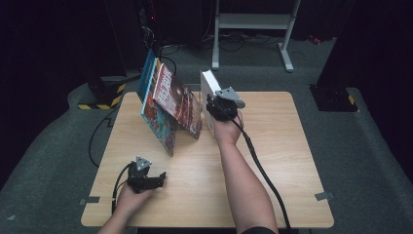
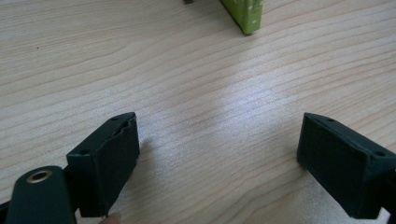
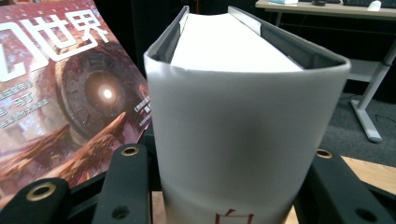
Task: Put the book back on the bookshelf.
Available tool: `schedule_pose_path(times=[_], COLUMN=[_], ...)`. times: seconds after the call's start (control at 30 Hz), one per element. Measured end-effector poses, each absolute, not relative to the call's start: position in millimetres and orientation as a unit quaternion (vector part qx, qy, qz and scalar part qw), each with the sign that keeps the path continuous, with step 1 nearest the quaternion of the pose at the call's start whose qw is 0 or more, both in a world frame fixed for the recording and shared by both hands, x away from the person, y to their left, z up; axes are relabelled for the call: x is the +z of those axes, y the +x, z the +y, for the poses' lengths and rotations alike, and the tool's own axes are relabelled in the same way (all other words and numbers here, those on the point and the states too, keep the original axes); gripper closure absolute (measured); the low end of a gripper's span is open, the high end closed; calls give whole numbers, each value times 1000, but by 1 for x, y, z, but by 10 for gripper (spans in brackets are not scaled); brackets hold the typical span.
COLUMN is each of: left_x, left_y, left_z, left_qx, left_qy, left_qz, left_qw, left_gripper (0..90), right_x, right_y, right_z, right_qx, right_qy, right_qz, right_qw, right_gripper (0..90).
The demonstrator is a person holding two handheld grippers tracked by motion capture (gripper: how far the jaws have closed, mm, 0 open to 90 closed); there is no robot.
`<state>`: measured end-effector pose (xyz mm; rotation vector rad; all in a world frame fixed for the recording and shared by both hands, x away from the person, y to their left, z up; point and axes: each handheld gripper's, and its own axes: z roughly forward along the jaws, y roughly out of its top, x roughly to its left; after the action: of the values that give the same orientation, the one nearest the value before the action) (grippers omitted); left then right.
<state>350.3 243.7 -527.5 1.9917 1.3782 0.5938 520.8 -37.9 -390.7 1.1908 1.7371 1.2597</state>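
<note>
Two right gripper (image 3: 229, 186) fingers clamp white book (image 3: 243, 140) — left gripper (image 2: 219, 163) fingers wide (empty)

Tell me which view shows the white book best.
The right gripper view: the white book fills the frame, spine toward the camera, pages visible on top, standing between the right gripper's jaws. The high view shows it small and partly hidden behind that gripper. The left gripper view looks at the table.

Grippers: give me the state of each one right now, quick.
Left gripper: open, nothing between its jaws, low over the wooden table.
Right gripper: shut on the thick white book, held upright by its spine.
</note>
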Motion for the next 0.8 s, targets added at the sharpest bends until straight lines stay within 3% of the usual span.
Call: schedule_pose_path(times=[0.8], left_x=[-527], left_y=[350], left_z=[244], left_qx=[226], left_qy=[756], left_qz=[526], left_qw=[317], left_gripper=[130], right_x=[-401], right_y=[548], right_z=[-26], right_qx=[477], right_qy=[470], right_qz=[662], right_qw=[338], right_gripper=[544])
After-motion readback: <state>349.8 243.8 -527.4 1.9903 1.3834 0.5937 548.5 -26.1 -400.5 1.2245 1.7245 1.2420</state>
